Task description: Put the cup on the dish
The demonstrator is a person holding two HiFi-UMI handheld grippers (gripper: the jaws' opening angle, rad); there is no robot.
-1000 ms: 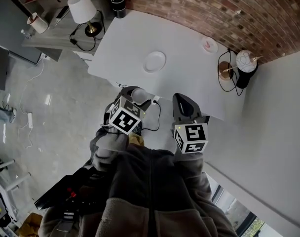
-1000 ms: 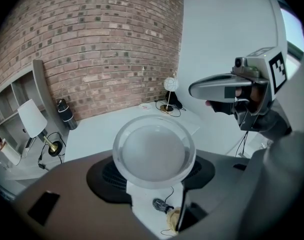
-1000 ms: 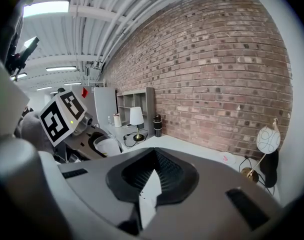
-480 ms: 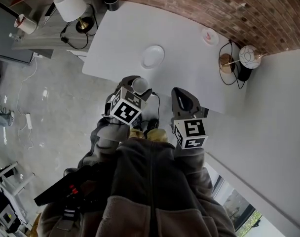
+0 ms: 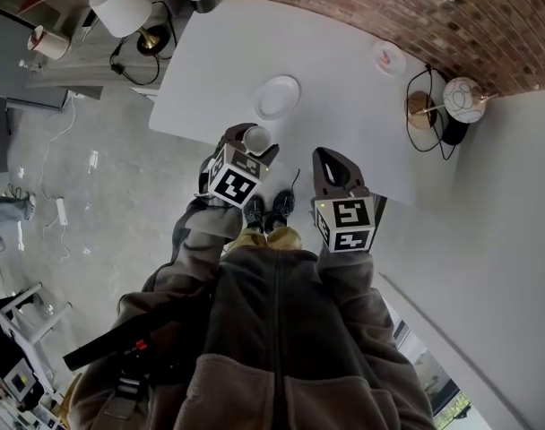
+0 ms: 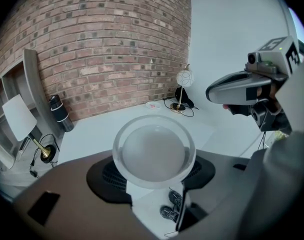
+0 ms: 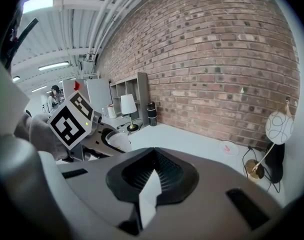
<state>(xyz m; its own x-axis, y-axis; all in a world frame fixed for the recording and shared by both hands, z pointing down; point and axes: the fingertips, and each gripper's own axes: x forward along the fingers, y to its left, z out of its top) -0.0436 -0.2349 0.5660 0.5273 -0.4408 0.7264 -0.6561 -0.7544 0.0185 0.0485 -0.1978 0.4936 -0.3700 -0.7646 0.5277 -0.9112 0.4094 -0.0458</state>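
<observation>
I see the cup (image 5: 257,139) as a small round white cup, slightly see-through, upright with its mouth up. It's clamped between the jaws of the left gripper (image 6: 154,174), with a dark pad against each side of its wall. It's held in the air about over the near edge of the table (image 5: 335,70), left of centre in the head view. The dish (image 5: 279,97) is a plain white round plate with a shallow raised rim. It lies flat on the white table, upper centre of the head view, near the cup and just above it in the frame, not touching it.
</observation>
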